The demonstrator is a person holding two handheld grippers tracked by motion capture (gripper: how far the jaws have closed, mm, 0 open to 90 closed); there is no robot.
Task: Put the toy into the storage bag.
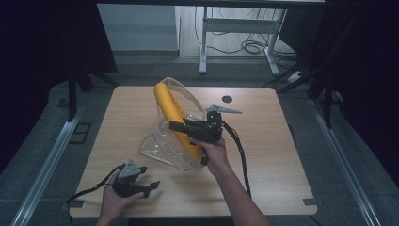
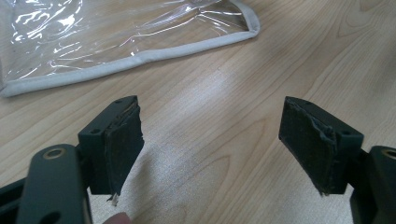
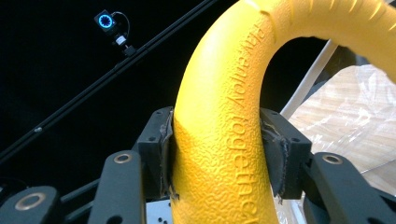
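At the middle of the light wooden tabletop (image 1: 263, 155), the right tongs (image 1: 178, 126) clamp a curved yellow foam ring (image 1: 171, 110) with a pebbled surface, lifting it upright above a clear plastic pouch with pale grey edging (image 1: 162, 148). In the right gripper view the ring (image 3: 224, 154) sits squeezed between both black pads, embossed lettering running along its side. Near the front left edge, the left tongs (image 1: 149, 187) rest low over the wood, spread wide and holding nothing. In the left gripper view the pouch's (image 2: 116, 42) trimmed edge lies just beyond the open pads (image 2: 123, 144).
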